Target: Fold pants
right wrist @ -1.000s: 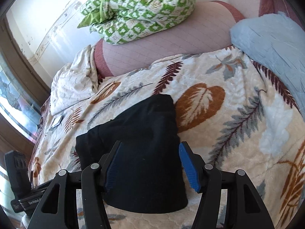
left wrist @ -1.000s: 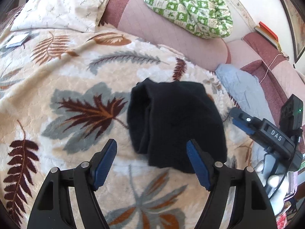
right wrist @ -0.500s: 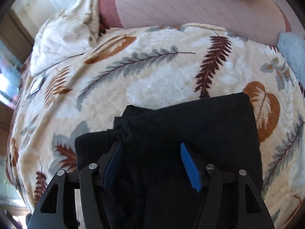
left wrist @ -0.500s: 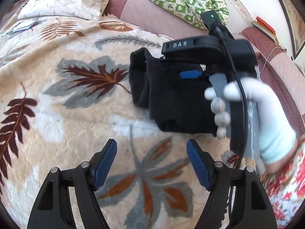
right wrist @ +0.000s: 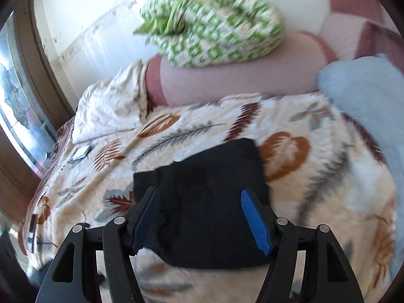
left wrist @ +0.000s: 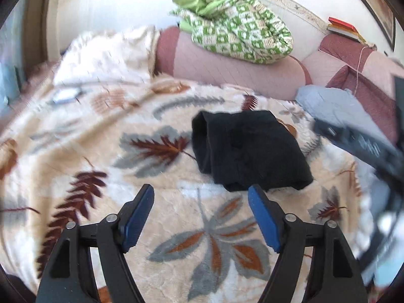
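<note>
- Near the middle of the leaf-patterned blanket (left wrist: 83,151), a little toward its far edge, lie the black pants (left wrist: 250,149), folded down into a compact, thick bundle with the rolled fold edges showing on its left side.
- The left gripper (left wrist: 200,217) hangs above the blanket on the near side of the bundle, its blue-padded jaws spread wide with nothing between them; the tip of one pad sits just beside the bundle's near edge, and whether it touches I cannot tell.
- The right gripper (right wrist: 199,217) is over the pants from the other side, jaws likewise wide apart and clamping nothing, the black cloth showing between and beneath the pads.
- In the left wrist view the right gripper's dark body shows blurred at the blanket's right edge.
- Along the far edge runs a pink bolster (left wrist: 240,68) with a green-and-white checked quilt (left wrist: 240,32) heaped on it.
- A cream pillow (right wrist: 111,106) lies at the far left corner, a pale blue pillow (right wrist: 366,93) at the far right.
</note>
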